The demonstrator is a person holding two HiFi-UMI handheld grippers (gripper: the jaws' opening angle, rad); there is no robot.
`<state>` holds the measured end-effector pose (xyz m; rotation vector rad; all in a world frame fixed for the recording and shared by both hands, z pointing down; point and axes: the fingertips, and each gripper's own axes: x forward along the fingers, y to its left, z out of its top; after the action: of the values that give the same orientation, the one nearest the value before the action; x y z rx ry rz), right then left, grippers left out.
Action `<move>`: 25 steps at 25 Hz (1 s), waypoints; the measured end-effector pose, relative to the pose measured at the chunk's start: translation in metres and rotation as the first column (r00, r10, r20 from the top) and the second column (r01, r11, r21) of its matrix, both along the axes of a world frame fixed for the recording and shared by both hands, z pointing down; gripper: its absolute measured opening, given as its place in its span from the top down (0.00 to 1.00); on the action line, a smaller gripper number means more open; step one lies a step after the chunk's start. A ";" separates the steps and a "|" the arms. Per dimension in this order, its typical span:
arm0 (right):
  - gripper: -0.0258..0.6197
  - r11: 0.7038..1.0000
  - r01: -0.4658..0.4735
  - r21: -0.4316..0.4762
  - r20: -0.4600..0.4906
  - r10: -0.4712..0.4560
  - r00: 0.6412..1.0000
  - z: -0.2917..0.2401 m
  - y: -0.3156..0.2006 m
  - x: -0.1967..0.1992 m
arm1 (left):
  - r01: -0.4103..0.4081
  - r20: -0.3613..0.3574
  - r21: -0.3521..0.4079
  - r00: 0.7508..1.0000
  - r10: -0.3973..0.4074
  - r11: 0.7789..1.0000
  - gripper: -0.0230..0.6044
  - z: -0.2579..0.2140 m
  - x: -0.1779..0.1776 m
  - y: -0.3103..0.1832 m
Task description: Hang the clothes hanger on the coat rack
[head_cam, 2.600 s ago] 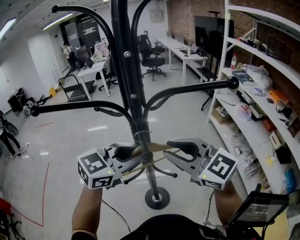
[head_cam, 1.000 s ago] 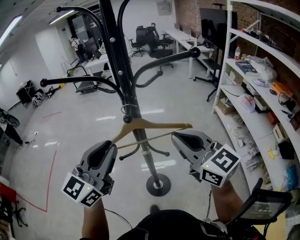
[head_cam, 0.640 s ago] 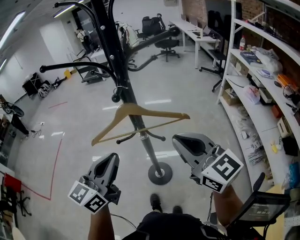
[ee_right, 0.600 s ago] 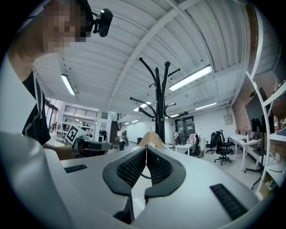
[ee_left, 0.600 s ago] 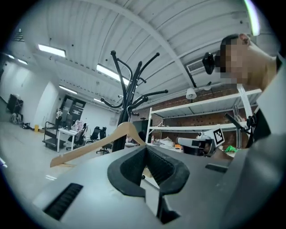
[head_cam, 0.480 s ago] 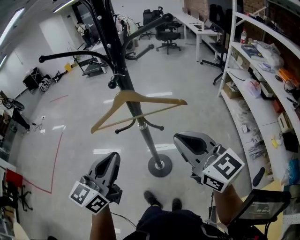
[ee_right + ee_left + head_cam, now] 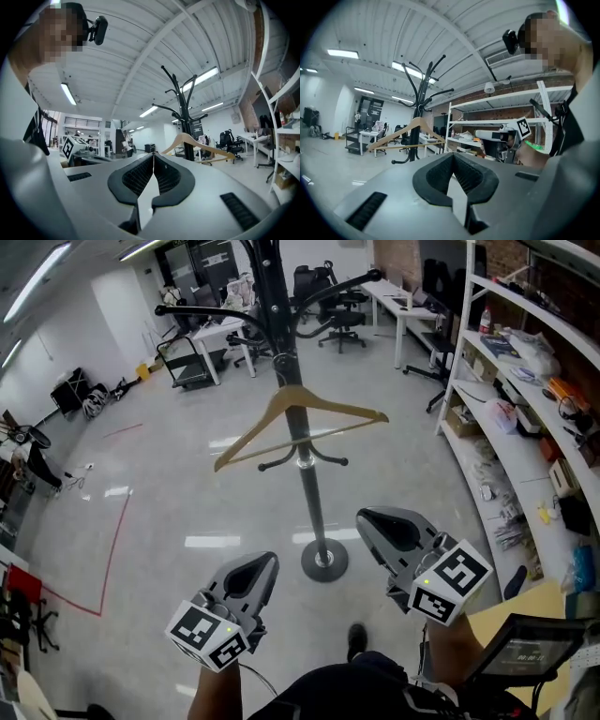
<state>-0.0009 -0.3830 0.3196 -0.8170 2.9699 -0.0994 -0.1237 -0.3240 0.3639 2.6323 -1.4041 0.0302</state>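
**Head view:** The wooden hanger [image 7: 300,418] hangs high on the black coat rack [image 7: 310,493], its neck against the pole and its left end dipping lower than its right. We cannot make out which arm its hook is on. Near us and well apart from the rack, the left gripper [image 7: 266,565] and the right gripper [image 7: 369,518] are both pointed toward it, on either side of the round base. White shelves [image 7: 525,381] run along the right, with desks and office chairs at the far end of the room.

**Left gripper view:** The left gripper [image 7: 453,157] is clenched on nothing, its ribbed pads meeting. The hanger [image 7: 405,136] shows far off to the left on the rack [image 7: 417,112].

**Right gripper view:** The right gripper [image 7: 153,157] is likewise closed and empty. The hanger [image 7: 197,143] shows far off to the right on the rack [image 7: 185,108].

The job looks done to us, so the risks from here are small. The hanger sits crooked, and if its hook is only shallowly seated, a swing could work it loose and drop it to the floor. A foot or gripper knocking the pole or base could shake it off too.
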 end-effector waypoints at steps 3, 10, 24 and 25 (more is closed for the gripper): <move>0.95 0.999 -0.013 -0.031 -0.014 0.013 1.000 0.011 0.037 -0.015 | 0.009 -0.006 0.019 1.000 -0.009 1.000 0.96 0.001 -0.013 0.033; 0.95 0.996 -0.058 -0.068 -0.073 0.053 0.996 0.035 0.128 -0.030 | -0.035 -0.072 0.006 0.997 0.035 0.999 0.96 0.015 -0.025 0.116; 0.95 0.999 -0.043 -0.018 -0.071 0.041 0.997 0.019 0.271 0.056 | -0.097 -0.131 -0.002 0.987 0.096 0.995 0.97 -0.003 0.069 0.254; 0.95 0.999 -0.037 -0.019 -0.076 0.036 0.996 0.020 0.283 0.067 | -0.082 -0.135 -0.009 0.988 0.080 0.997 0.96 -0.002 0.078 0.264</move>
<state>0.0662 -0.0995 0.3396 -0.8967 3.0279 -0.0990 -0.0461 -0.0596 0.3615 2.6239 -1.2496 -0.1250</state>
